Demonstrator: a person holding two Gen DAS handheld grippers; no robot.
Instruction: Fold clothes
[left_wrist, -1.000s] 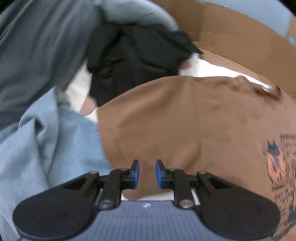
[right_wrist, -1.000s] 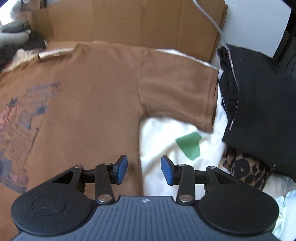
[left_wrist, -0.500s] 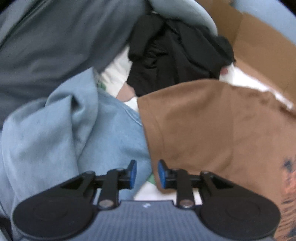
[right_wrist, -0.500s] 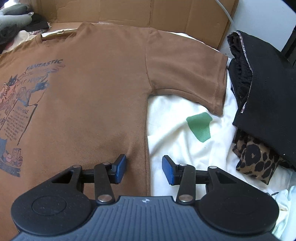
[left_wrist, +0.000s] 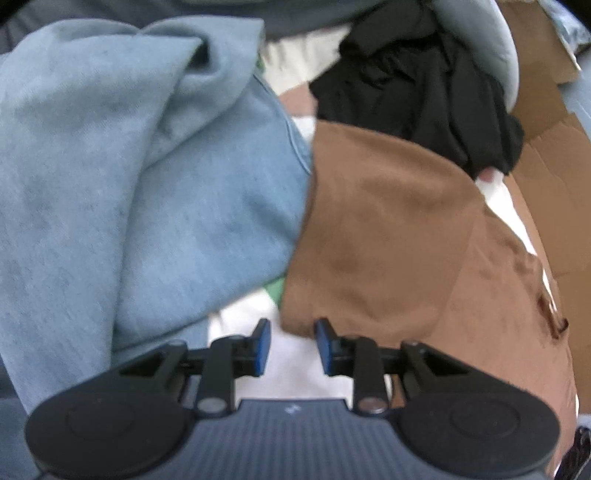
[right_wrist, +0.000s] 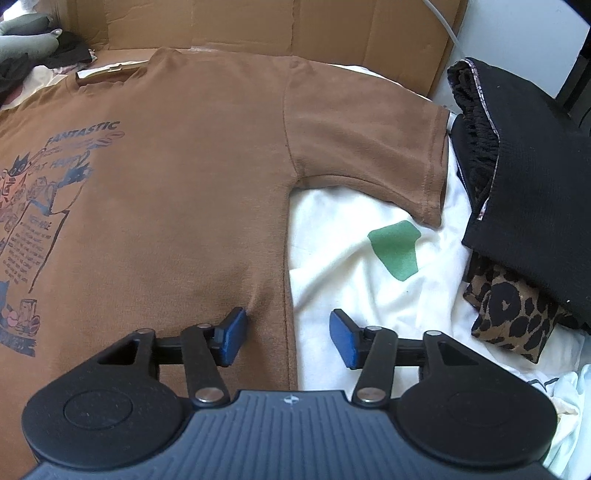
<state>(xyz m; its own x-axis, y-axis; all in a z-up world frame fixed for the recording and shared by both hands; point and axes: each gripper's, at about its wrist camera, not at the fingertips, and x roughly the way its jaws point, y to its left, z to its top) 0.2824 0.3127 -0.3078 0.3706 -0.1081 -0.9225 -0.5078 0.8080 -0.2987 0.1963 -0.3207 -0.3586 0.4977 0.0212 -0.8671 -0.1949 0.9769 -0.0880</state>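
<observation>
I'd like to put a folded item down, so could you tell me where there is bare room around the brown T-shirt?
The clearest patch is the white sheet below the brown T-shirt sleeve, bordered by the shirt's side seam and the black folded garment with the leopard-print piece. On the other side it is crowded: the light blue sweatshirt and black clothes press against the shirt.

Black gripper (right_wrist: 288, 338), blue pads (right_wrist: 232, 332), ribbed housing.

Flattened cardboard (right_wrist: 295, 33) propped against a pale wall (right_wrist: 517, 40), white sheet (right_wrist: 340, 258) beneath, in daylight.
</observation>
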